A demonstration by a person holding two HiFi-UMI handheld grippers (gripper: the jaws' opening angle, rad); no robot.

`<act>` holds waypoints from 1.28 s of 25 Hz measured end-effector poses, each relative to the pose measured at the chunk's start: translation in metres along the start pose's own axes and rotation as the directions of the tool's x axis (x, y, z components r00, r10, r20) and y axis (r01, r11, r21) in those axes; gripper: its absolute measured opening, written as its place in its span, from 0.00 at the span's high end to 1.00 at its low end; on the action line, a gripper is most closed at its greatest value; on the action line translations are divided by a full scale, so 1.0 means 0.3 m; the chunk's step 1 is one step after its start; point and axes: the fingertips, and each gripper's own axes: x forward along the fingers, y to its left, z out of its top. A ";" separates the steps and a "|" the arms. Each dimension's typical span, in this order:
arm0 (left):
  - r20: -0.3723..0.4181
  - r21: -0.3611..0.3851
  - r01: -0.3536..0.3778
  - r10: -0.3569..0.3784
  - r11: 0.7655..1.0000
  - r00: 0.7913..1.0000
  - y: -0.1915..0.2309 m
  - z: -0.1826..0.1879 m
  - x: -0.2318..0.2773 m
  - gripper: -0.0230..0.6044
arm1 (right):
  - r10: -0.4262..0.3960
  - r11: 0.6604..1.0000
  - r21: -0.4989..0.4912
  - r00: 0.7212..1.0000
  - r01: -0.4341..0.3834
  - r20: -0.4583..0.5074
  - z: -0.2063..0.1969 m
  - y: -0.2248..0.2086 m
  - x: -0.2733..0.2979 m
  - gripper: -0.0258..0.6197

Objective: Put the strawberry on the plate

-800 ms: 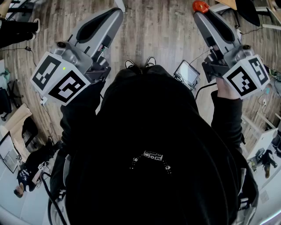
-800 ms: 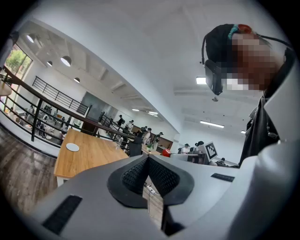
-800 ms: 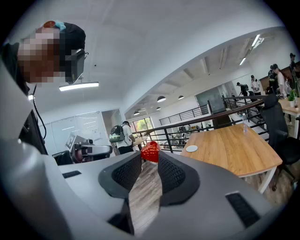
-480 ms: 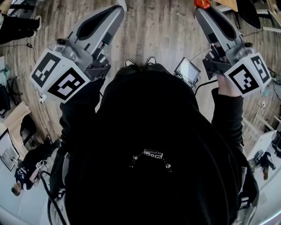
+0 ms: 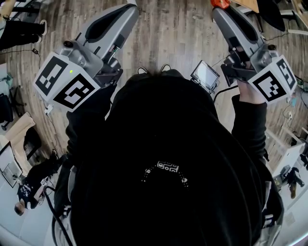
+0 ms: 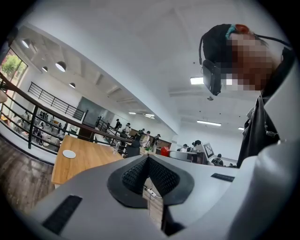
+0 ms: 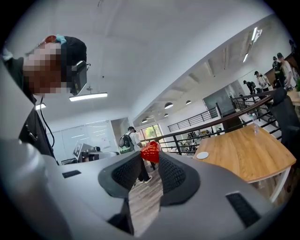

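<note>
Strawberry first: the small red strawberry (image 7: 150,152) sits pinched at the very tips of the grey right gripper (image 7: 150,158), whose black ribbed pads (image 7: 171,174) press on it from both sides with the jaws only partly apart, as wide as the fruit. In the right gripper view the berry pokes up past the pad tips and looks slightly taller than wide, so its long axis seems to run along the jaws, but which end is its tip I cannot tell. In the head view the red strawberry (image 5: 219,4) shows as an orange-red spot at the far end of the right gripper (image 5: 222,8), near the frame's top edge, over the wood-plank floor (image 5: 168,33). The person's right hand (image 5: 248,96) grips this tool behind its black-and-white marker cube (image 5: 273,80), the dark sleeve reaching forward and the gripper held level. The grey left gripper (image 5: 131,6) is held level too, on the other side of the body; in its own view the left gripper (image 6: 147,158) has its pads closed tip to tip with nothing between them. A small white round plate (image 7: 202,155) lies on a light wooden table (image 7: 243,152) beyond a black railing (image 7: 206,126), well apart from the berry; the plate (image 6: 69,153) also shows in the left gripper view.
</note>
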 end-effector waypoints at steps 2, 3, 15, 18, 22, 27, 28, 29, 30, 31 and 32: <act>-0.001 0.003 0.006 -0.006 1.000 1.000 -0.006 0.000 0.009 0.97 | 0.002 1.000 0.004 1.000 -0.002 0.008 0.004 -0.008 -0.004 0.77; 0.000 0.007 0.006 -0.006 1.000 1.000 -0.007 0.002 0.011 0.97 | 0.003 1.000 0.010 1.000 -0.003 0.014 0.006 -0.010 -0.005 0.77; -0.065 0.109 0.054 -0.047 0.993 0.997 -0.104 -0.019 0.121 0.97 | -0.025 1.000 -0.011 1.000 0.025 0.012 0.023 -0.068 -0.103 0.77; -0.073 0.105 0.068 -0.060 0.992 0.995 -0.118 -0.020 0.160 0.97 | -0.054 0.999 0.003 0.998 0.054 0.021 0.031 -0.114 -0.143 0.77; -0.095 0.096 0.083 -0.073 0.992 0.993 -0.161 -0.045 0.238 0.97 | -0.082 0.996 0.022 0.996 0.081 0.046 0.034 -0.168 -0.241 0.77; -0.072 0.081 -0.011 0.017 0.997 0.997 -0.176 -0.071 0.301 0.97 | -0.115 0.992 0.067 0.990 0.110 0.077 -0.007 -0.215 -0.369 0.77; -0.086 0.083 -0.006 0.013 0.997 0.996 -0.188 -0.085 0.312 0.97 | -0.119 0.991 0.073 0.990 0.113 0.076 -0.020 -0.223 -0.389 0.77; -0.099 0.083 0.007 0.002 0.997 0.995 -0.201 -0.099 0.327 0.97 | -0.123 0.990 0.078 0.990 0.117 0.075 -0.030 -0.234 -0.405 0.77; -0.109 0.084 0.021 -0.012 0.996 0.994 -0.212 -0.111 0.341 0.97 | -0.128 0.989 0.084 0.989 0.122 0.077 -0.037 -0.247 -0.417 0.77; -0.115 0.085 0.035 -0.025 0.996 0.993 -0.222 -0.118 0.354 0.97 | -0.135 0.988 0.090 0.988 0.128 0.080 -0.041 -0.260 -0.427 0.77; -0.120 0.088 0.046 -0.035 0.995 0.992 -0.231 -0.122 0.365 0.97 | -0.143 0.986 0.097 0.986 0.135 0.086 -0.043 -0.269 -0.438 0.77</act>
